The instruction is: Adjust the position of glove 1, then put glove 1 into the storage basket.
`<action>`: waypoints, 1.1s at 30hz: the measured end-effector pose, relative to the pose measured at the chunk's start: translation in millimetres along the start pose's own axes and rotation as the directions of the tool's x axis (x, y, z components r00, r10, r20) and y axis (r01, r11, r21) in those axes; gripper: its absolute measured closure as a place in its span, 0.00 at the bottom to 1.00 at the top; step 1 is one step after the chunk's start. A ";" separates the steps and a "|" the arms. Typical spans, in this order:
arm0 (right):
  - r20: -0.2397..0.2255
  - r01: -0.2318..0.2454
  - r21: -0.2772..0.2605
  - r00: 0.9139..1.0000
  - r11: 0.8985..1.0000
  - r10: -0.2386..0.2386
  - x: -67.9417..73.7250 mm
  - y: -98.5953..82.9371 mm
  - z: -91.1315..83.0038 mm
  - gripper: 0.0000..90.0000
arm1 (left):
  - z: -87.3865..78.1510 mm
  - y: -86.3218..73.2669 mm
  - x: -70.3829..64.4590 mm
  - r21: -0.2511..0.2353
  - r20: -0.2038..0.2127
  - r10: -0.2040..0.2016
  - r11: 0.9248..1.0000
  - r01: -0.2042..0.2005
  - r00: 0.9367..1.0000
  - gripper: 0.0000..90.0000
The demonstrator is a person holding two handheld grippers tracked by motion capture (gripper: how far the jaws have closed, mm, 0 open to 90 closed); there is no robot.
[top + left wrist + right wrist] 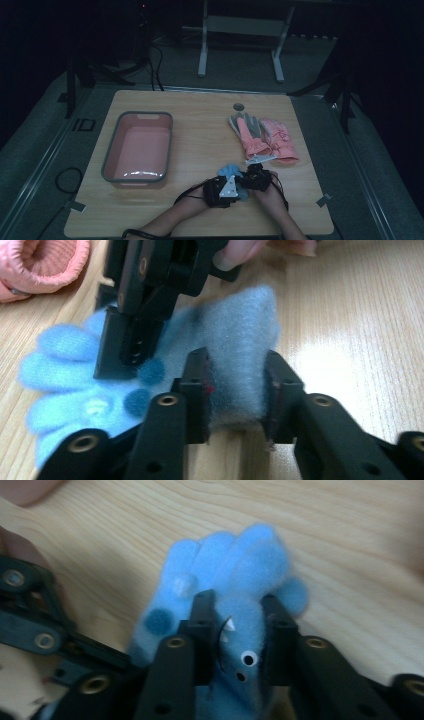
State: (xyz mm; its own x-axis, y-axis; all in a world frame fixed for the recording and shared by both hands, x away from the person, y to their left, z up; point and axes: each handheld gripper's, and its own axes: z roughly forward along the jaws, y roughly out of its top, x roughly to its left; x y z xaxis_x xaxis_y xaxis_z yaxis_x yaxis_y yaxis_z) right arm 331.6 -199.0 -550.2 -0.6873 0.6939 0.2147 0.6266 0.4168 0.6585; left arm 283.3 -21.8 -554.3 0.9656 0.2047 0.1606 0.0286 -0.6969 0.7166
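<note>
- High view, far left: pink basin [137,148] on the worktop [200,125], nothing in it, well apart from the work
- centre near edge: blue fleece glove [231,171] lies flat on the worktop, both tools on it, hands close together
- left tool [235,390] in left gripper view: jaws pinched on a raised fold at the cuff end of the blue fleece glove [220,345], fabric bunched between them
- right tool [235,630] in right gripper view: jaws clamped on the palm area of the glove [235,565], by the sewn-on eye and tooth trim, fingers pointing away
- handling guess: light, soft, floppy, fuzzy so grippy not slippery; not fragile; sags wherever unsupported, so hold at two spread points
- best holds: cuff hem and palm or finger base; avoid pinching only the top layer or the little glued trims, could tug them
- right: pair of pink gloves [262,137] beside each other on the worktop, just beyond the right tool, not touched
</note>
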 end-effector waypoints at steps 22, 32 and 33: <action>-0.120 -0.115 -0.041 0.987 0.993 0.109 -6.9 18.0 -11.6 0.93 | -36.6 22.6 23.4 0.022 0.008 -0.011 1.000 0.011 1.000 0.86; -0.158 -0.131 -0.129 0.981 0.983 0.110 -6.1 45.6 -31.2 0.93 | -57.1 39.7 34.5 0.016 -0.043 0.022 1.000 -0.021 0.999 0.86; -0.157 -0.129 -0.136 0.982 0.982 0.108 -5.3 48.9 -33.0 0.93 | -57.1 39.7 34.5 0.016 -0.043 0.022 1.000 -0.021 0.999 0.86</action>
State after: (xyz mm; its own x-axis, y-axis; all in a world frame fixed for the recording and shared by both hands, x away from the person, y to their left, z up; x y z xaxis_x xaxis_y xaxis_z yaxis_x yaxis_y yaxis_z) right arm 353.8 -201.6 -495.3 -0.6649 0.6340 0.3949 0.6544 0.2396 0.7172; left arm 303.1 -3.2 -481.5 0.9541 0.2187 0.2049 0.0125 -0.7122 0.7019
